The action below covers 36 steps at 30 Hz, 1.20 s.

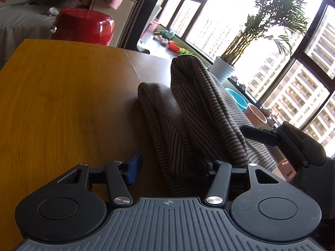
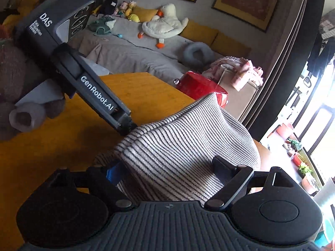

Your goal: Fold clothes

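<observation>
A grey-and-dark striped garment lies in thick folds on the wooden table, one fold humped up. My left gripper straddles its near end. The blue left pad stands clear of the cloth with table showing between, and the right finger is hidden behind the fold. In the right wrist view the garment bulges between the wide-apart fingers of my right gripper, draping past both, and no pinch shows. The left gripper reaches the cloth's far edge. One right-gripper finger rests against the garment's right side.
A red glossy container stands past the table's far edge. A white pot with a palm and small pots line the window sill on the right. A grey sofa with a plush goose stands behind. A brown plush toy sits at the table's left.
</observation>
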Each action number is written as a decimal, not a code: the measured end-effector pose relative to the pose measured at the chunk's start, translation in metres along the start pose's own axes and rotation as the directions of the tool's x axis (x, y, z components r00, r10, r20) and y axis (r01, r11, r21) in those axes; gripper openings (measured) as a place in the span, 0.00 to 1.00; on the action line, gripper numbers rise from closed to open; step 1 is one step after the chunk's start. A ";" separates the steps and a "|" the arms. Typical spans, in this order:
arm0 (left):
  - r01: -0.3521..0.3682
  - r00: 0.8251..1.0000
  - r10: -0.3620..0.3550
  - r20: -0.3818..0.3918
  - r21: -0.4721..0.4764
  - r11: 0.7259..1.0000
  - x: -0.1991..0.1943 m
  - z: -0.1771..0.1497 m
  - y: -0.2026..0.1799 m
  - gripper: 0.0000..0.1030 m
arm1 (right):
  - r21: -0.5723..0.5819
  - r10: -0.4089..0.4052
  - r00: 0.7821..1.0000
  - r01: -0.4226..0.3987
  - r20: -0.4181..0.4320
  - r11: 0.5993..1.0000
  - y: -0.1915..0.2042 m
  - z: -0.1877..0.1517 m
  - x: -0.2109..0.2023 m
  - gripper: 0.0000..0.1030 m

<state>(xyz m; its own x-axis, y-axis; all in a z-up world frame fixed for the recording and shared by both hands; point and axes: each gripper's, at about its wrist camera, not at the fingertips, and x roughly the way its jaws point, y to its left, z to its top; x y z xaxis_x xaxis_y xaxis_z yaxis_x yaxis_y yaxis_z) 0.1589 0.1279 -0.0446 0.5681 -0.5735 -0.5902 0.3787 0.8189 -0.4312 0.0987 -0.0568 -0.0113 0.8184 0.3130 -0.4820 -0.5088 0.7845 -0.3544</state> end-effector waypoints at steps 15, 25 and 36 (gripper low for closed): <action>0.196 0.979 -0.192 -0.066 0.071 0.978 0.037 -0.013 -0.050 0.57 | 0.414 0.322 0.946 -0.312 0.048 0.855 -0.102 0.017 -0.009 0.23; 0.082 0.997 -0.081 -0.015 0.126 0.989 -0.020 -0.012 -0.029 0.85 | 0.225 0.355 0.933 -0.336 -0.049 0.915 -0.065 0.006 0.003 0.34; 0.177 0.972 -0.189 0.138 0.093 0.980 -0.022 0.047 -0.052 0.74 | -0.030 0.229 0.970 -0.232 -0.087 0.972 -0.014 0.000 -0.010 0.45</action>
<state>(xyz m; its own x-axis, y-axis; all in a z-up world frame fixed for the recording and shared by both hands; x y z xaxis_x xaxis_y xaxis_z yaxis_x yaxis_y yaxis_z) 0.1611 0.0990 0.0226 0.5813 -0.7094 -0.3985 0.5399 0.7027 -0.4634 0.0978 -0.0711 -0.0009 0.6537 0.4364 -0.6183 -0.6928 0.6739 -0.2567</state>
